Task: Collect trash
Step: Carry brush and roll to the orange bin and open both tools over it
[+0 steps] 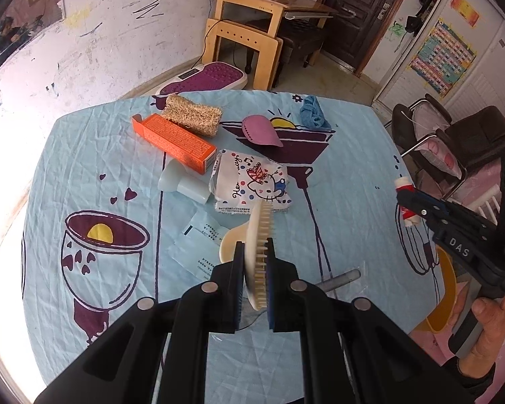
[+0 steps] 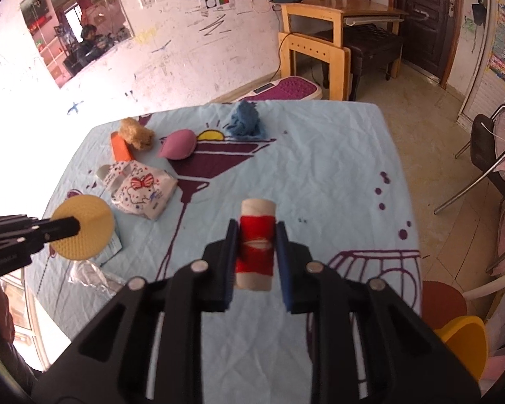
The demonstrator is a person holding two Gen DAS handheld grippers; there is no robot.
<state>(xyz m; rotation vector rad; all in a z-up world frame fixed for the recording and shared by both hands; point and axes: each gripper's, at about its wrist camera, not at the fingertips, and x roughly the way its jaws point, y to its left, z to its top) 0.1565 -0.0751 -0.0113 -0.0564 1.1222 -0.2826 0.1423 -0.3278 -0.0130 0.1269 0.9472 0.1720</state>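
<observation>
Left wrist view: left tongs (image 1: 254,262) clamp a round bristle brush (image 1: 261,235) on edge, clear of the table (image 1: 353,155). At three o'clock, right tongs (image 1: 412,207) pinch a red-wrapped spool (image 2: 256,245), lifted as trash, likely bound for a bin.

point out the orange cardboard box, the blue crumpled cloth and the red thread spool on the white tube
orange cardboard box (image 1: 178,143): left wrist view, on its printed long face.
blue crumpled cloth (image 2: 244,121): right wrist view, on the middle of the heap.
red thread spool on the white tube (image 2: 256,230): right wrist view, on the red winding between the fingers.
</observation>
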